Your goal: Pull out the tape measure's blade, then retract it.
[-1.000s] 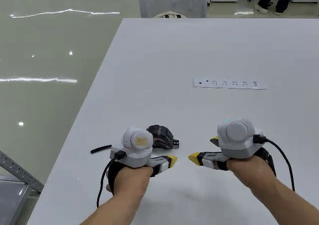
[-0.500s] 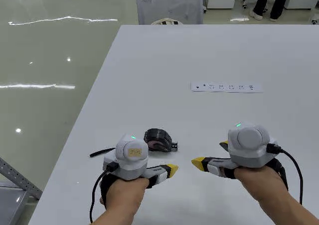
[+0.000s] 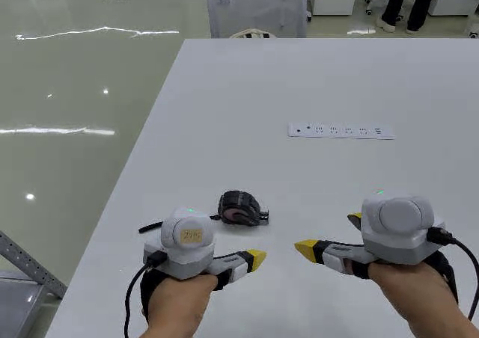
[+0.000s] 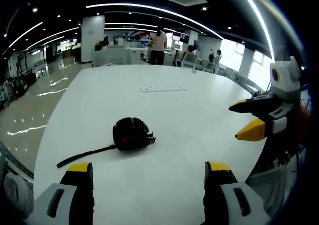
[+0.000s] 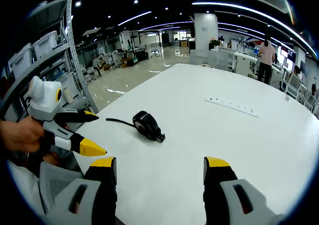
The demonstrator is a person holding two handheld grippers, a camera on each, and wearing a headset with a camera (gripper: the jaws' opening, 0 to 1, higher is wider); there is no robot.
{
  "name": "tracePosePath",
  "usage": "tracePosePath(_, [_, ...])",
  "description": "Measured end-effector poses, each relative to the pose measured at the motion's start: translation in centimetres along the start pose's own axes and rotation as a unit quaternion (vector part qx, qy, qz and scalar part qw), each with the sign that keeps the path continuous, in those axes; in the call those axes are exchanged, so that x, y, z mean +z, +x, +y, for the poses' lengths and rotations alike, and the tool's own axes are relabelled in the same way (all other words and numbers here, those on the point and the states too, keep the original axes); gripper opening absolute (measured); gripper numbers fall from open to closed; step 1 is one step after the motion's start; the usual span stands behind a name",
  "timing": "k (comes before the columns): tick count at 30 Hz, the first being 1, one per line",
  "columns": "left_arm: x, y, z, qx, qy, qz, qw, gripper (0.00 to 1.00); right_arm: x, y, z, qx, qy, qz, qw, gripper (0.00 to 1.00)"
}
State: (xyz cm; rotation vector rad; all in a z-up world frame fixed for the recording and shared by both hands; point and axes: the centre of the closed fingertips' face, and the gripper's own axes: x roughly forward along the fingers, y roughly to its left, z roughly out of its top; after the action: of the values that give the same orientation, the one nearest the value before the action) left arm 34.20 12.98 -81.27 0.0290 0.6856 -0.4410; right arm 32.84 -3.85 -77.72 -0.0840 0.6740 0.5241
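Observation:
The black tape measure (image 3: 241, 208) lies on the white table (image 3: 299, 76), its black strap (image 3: 150, 226) trailing left, blade retracted. My left gripper (image 3: 241, 253) hovers open just in front of it, a short gap away. My right gripper (image 3: 330, 235) is open too, at the tape's right, its tips pointing left. The left gripper view has the tape measure (image 4: 130, 133) beyond the open left gripper (image 4: 149, 169), with the right gripper (image 4: 255, 119) coming in from the right. From the open right gripper (image 5: 159, 163), the tape measure (image 5: 147, 124) lies ahead and the left gripper (image 5: 75, 133) at the left.
A white power strip (image 3: 340, 131) lies flat further back on the table. The table's left edge (image 3: 142, 158) drops to a shiny floor. A grey chair (image 3: 258, 9) stands at the far end. People stand in the background.
Both grippers have drawn back a little toward me, and the right one has shifted right. The tape measure has stayed put. The head camera has moved slightly.

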Motion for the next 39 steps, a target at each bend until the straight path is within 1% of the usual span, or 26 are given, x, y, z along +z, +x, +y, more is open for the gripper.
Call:
tracePosePath(1, [0.1, -0.3, -0.1, 0.000, 0.000, -0.002, 1.0000, 0.90, 0.1, -0.3, -0.1, -0.007, 0.002, -0.003, 1.0000, 0.74])
tracePosePath(3, [0.3, -0.7, -0.3, -0.002, -0.001, -0.004, 1.0000, 0.90, 0.2, -0.9, -0.2, -0.012, 0.005, -0.008, 0.9999, 0.74])
tracePosePath(8, [0.4, -1.4, -0.5, -0.004, 0.003, -0.007, 1.0000, 0.90, 0.0, -2.0, 0.0, -0.021, 0.011, -0.012, 0.9997, 0.76])
tracePosePath(13, [0.4, -2.2, -0.3, -0.002, 0.000, -0.010, 1.0000, 0.91, -0.6, -2.9, 0.4, -0.021, 0.017, -0.010, 0.9996, 0.77])
tracePosePath(22, [0.2, -3.6, -0.3, -0.002, -0.006, -0.011, 0.9999, 0.92, -1.2, -4.0, 0.9, -0.022, 0.022, -0.008, 0.9995, 0.77])
tracePosePath(27, [0.1, -4.0, -0.3, -0.001, -0.007, -0.011, 0.9999, 0.93, -1.4, -4.7, 0.7, -0.025, 0.033, -0.009, 0.9991, 0.77])
tracePosePath(29, [0.1, -4.2, -0.3, 0.000, -0.008, -0.011, 0.9999, 0.93, -1.7, -4.9, 0.7, -0.027, 0.039, -0.005, 0.9989, 0.78])
tracePosePath(39, [0.1, -5.3, -0.5, 0.002, -0.011, -0.017, 0.9998, 0.95, -2.3, -6.2, 0.7, -0.032, 0.051, -0.004, 0.9982, 0.79])
